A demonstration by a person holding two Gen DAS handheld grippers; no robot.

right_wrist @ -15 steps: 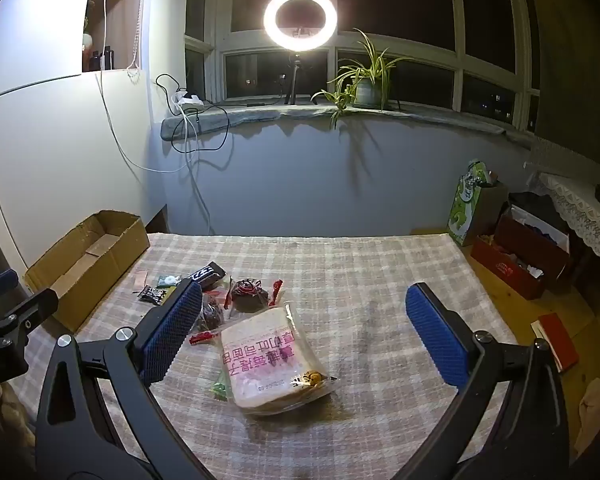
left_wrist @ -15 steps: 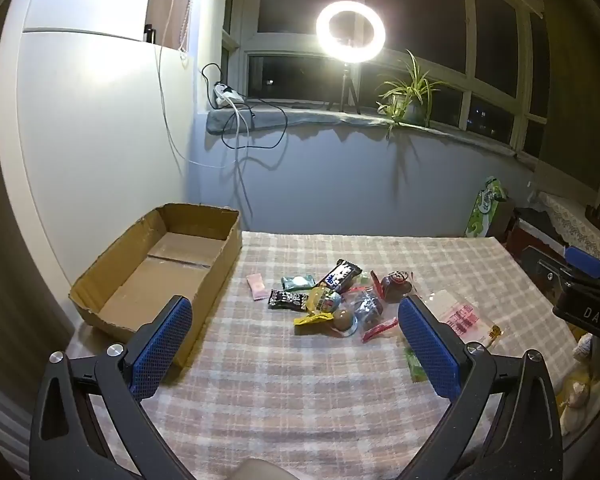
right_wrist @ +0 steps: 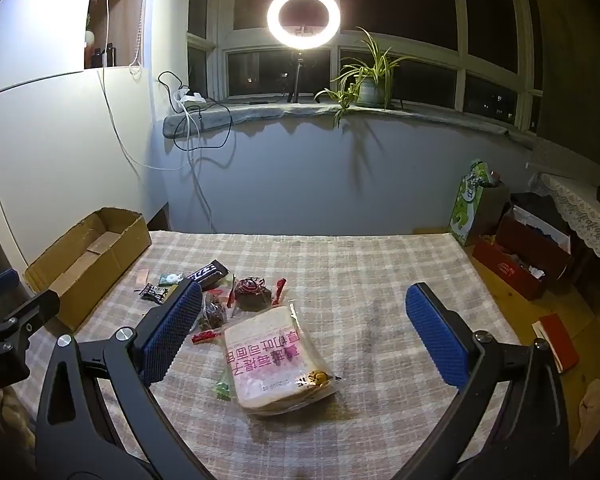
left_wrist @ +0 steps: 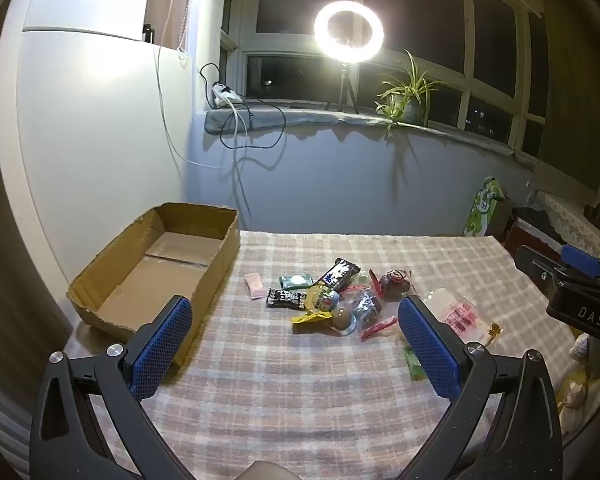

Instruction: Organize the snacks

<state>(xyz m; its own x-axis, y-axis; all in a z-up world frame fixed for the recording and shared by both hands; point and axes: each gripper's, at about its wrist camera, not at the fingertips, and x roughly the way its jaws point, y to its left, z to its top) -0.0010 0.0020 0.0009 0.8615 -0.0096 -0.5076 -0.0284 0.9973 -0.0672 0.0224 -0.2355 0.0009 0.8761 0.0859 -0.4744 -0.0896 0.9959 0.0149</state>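
Note:
Several small wrapped snacks (left_wrist: 332, 298) lie in a loose pile on the checked tablecloth (left_wrist: 300, 392). To their left stands an open cardboard box (left_wrist: 156, 268), empty inside. A clear bag of sliced bread (right_wrist: 278, 360) with pink print lies on the cloth right of the pile. My left gripper (left_wrist: 294, 346) hovers open above the cloth, short of the pile, nothing between its blue pads. My right gripper (right_wrist: 304, 330) is open too, held above the bread bag. The box (right_wrist: 88, 258) and the pile (right_wrist: 220, 296) show at the left in the right wrist view.
A ring light (right_wrist: 303, 16) and a potted plant (right_wrist: 370, 80) stand on the windowsill behind the table. A green bag (right_wrist: 472, 204), red boxes (right_wrist: 520, 256) and a lace-covered stand (right_wrist: 588, 216) sit on the floor at the right. A white cupboard wall (left_wrist: 80, 140) runs along the left.

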